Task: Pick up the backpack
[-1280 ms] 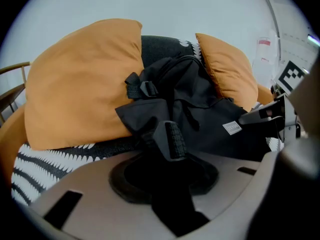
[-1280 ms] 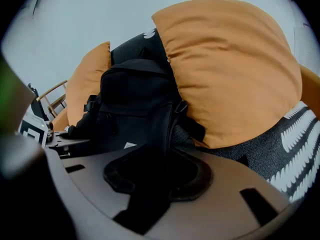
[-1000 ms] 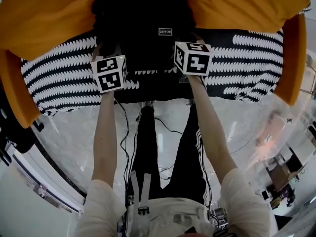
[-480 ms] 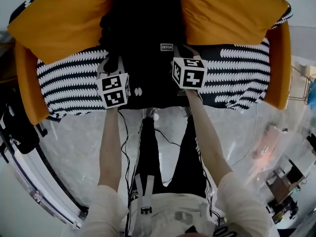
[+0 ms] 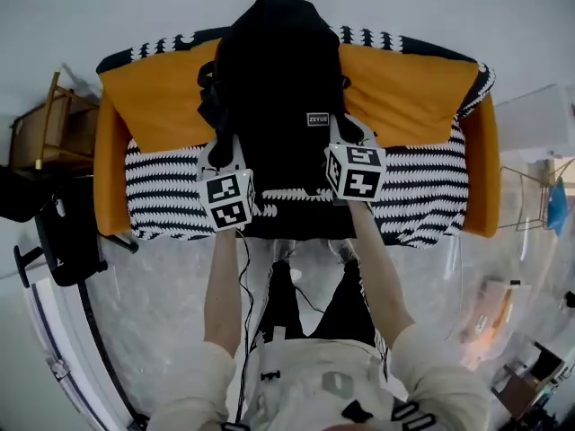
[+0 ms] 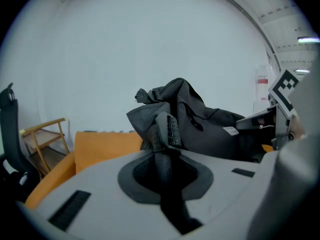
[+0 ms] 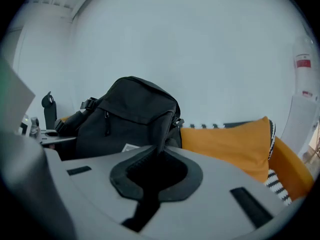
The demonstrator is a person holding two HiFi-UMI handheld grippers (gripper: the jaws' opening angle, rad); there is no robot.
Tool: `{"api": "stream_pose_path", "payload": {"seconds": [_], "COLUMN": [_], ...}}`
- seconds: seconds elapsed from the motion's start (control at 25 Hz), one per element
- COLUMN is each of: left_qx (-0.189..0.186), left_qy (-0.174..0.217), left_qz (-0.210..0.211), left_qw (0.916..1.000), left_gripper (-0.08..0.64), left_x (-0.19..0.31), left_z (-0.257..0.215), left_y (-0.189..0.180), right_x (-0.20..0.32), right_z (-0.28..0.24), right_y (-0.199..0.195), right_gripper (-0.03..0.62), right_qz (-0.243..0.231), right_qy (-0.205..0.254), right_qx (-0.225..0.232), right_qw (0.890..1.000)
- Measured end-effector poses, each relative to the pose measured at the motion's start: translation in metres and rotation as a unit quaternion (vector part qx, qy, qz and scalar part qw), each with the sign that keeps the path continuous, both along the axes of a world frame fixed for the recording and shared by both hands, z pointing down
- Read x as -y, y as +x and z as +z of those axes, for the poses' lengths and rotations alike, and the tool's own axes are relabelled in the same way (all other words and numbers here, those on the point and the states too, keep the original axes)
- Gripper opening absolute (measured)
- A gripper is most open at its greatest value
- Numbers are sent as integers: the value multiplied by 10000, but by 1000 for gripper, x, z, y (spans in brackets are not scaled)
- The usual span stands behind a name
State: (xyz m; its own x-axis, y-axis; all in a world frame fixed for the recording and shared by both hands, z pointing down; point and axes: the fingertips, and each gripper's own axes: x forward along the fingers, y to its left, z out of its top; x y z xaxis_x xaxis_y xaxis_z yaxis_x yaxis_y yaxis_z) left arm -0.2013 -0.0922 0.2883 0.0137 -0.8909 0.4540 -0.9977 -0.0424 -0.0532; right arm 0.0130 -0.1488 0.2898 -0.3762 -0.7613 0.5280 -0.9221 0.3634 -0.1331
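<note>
**Both tools clamp the backpack**

The left tool (image 6: 161, 140) is pressed together, pinching a strap (image 6: 171, 129) of the black backpack (image 5: 274, 70). The backpack's bulk is just ahead of the two tools and between them, in front of the orange cushions (image 5: 409, 92) of a striped sofa (image 5: 418, 191) beyond. The right tool (image 7: 159, 151) is likewise pressed together, pinching dark fabric at the backpack's near edge.

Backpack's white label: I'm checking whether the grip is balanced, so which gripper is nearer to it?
Right. The right gripper is clamped on the backpack just beside and below the label. The left gripper grips a strap at the bag's opposite side.
</note>
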Motion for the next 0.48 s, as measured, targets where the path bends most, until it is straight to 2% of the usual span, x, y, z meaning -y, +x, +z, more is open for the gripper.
{"api": "stream_pose_path", "payload": {"seconds": [0.24,0.48], "left_qx": [308,641], "left_qy": [1082,1932], "left_qz": [-122,-105], "left_qw": [9936,9790], "left_gripper": [42,42], "left_x": [-14,-52], "left_z": [-164,-268], "left_y": [2,25], "right_x": [-14,-58], "right_z": [-167,-267], "right_y": [1,25], "right_gripper": [20,20], "right_qz": [7,135], "right_qy": [1066,1864], "right_qx": [221,513], "right_qw": [9941,9810]}}
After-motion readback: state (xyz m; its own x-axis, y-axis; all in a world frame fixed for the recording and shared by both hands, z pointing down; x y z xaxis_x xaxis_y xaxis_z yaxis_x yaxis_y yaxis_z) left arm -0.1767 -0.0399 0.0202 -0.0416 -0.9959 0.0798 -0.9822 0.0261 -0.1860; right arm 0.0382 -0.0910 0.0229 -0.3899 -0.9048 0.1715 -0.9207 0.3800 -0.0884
